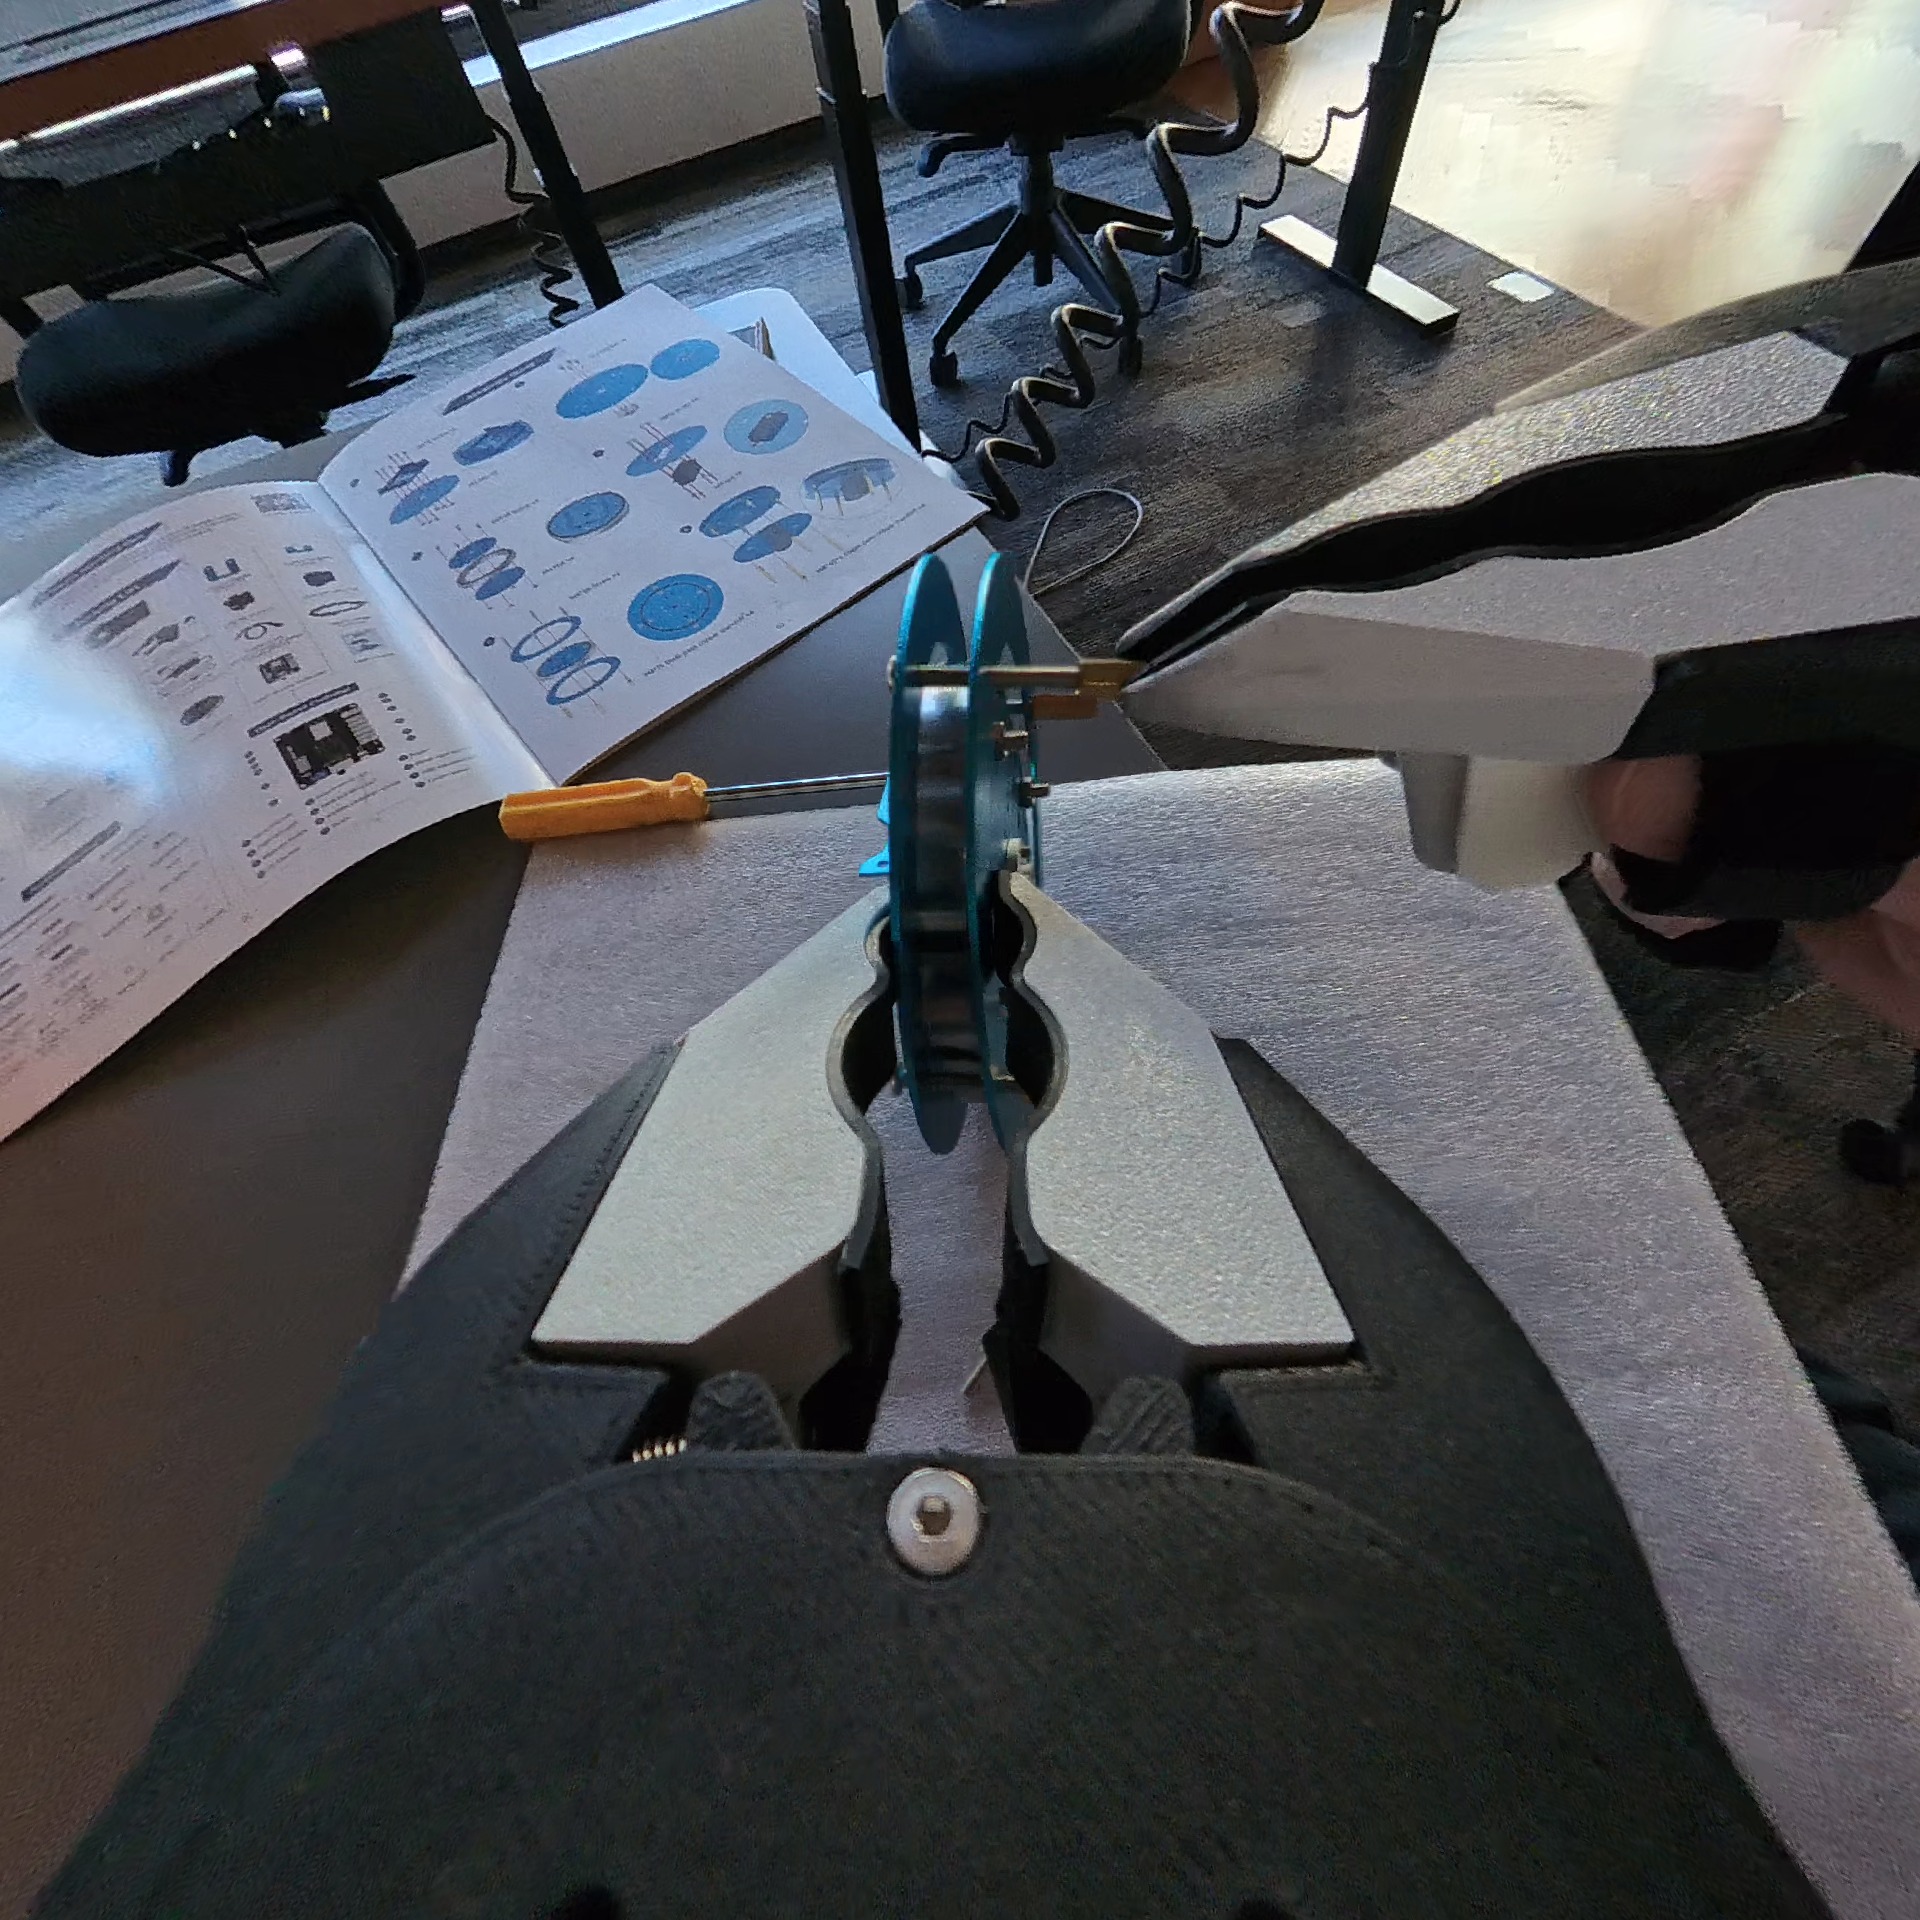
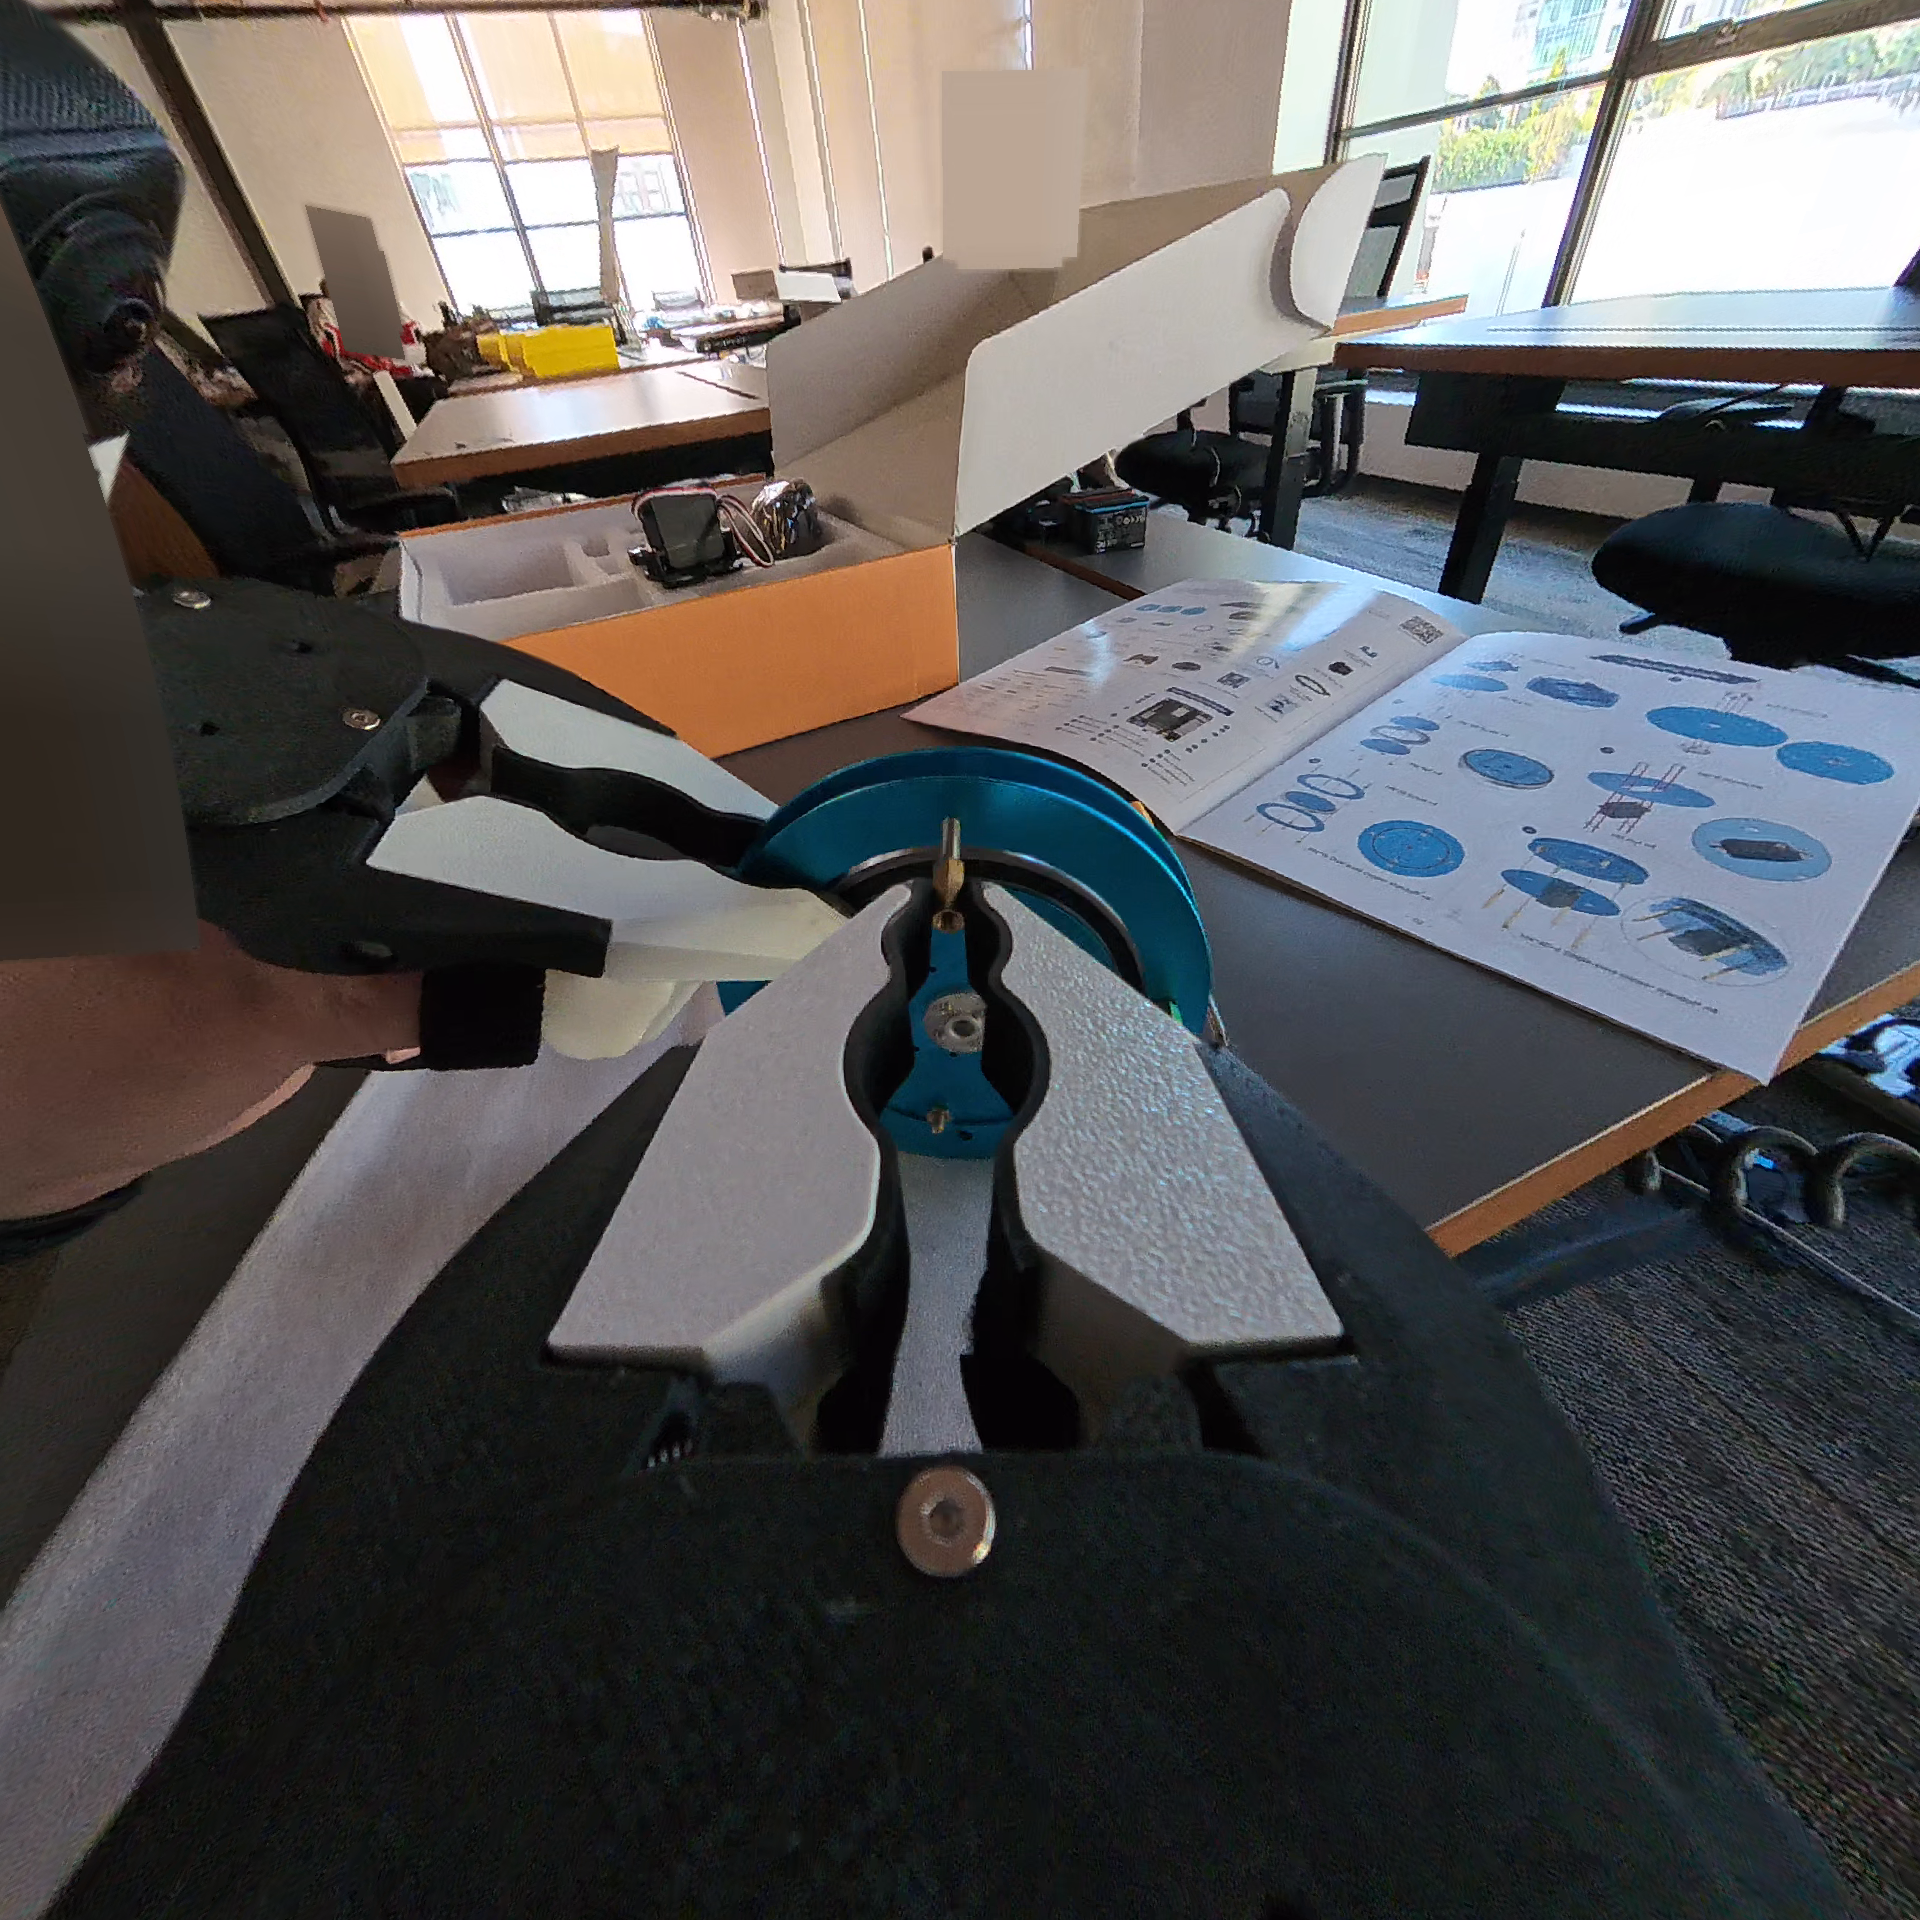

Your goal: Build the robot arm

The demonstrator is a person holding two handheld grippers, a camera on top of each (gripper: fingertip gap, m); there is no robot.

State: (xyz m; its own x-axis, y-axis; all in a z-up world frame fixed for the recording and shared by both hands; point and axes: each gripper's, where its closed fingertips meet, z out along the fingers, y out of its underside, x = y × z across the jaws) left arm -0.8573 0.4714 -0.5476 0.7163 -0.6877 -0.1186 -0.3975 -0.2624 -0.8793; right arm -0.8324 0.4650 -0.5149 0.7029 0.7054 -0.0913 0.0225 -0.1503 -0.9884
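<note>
My left gripper is shut on a blue disc assembly: two blue discs with a dark ring between them, held upright and edge-on above a white foam sheet. My right gripper comes in from the right, shut on a small brass standoff at the right disc's upper face. In the right wrist view, my right gripper pinches the brass standoff against the blue disc assembly. The left gripper grips the discs from the left.
An open instruction booklet lies at the back left, also in the right wrist view. An orange-handled screwdriver lies behind the discs. An open orange box with a foam insert stands behind. Office chairs and desk legs lie beyond the table edge. There is about 4 cm between the tips of the two grippers. The orange-handled screwdriver sits 15 cm or so from the ends of my left fingers.
</note>
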